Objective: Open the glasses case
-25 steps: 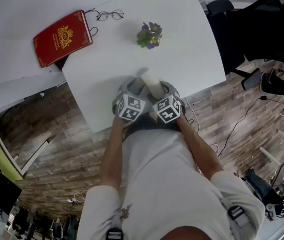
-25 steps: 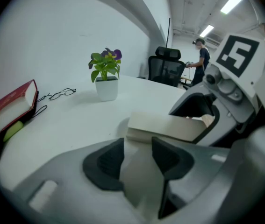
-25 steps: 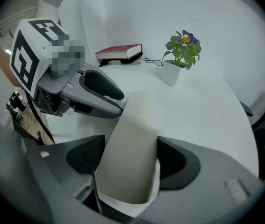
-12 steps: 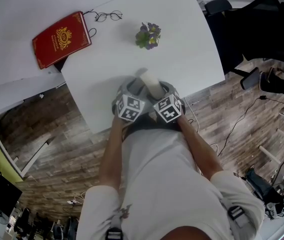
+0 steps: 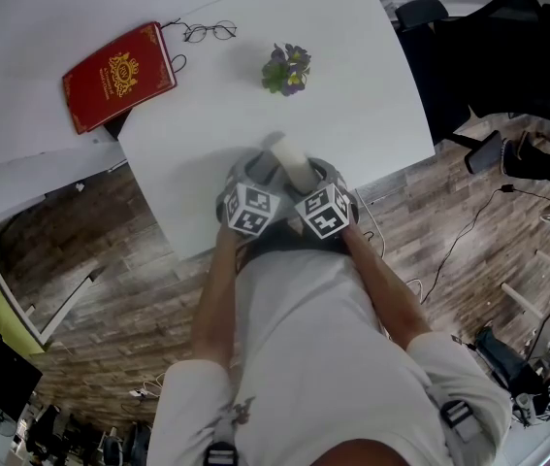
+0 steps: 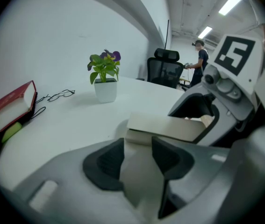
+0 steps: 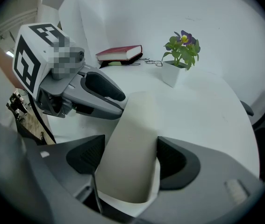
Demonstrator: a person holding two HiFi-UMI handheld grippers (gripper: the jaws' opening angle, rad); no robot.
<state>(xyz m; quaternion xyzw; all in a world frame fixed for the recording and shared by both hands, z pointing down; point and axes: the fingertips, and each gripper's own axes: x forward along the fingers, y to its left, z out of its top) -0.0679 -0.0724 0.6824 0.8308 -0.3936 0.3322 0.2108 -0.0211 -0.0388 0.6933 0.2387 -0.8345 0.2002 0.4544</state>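
both tools are on the glasses case, which lies at the near edge of the white table, right in front of the person. the left gripper has its jaws drawn in close on a thin cream part of the case, seemingly a flap or one end of it. the right gripper has its jaws set wider, pressed against both sides of the rounded cream body. in the left gripper view a flat upper slab sits over a lower part with a seam between them, but i cannot tell if the two have begun to part. my judgement is that the grasp is made and the opening itself is yet to come: no inside of the case shows in any view. as for writing, the case looks plain, with no brand or label. the red book at the far left bears a gold emblem, too small to read. the spectacles and the potted plant lie well apart from the case. the cubes carry only black and white square markers.
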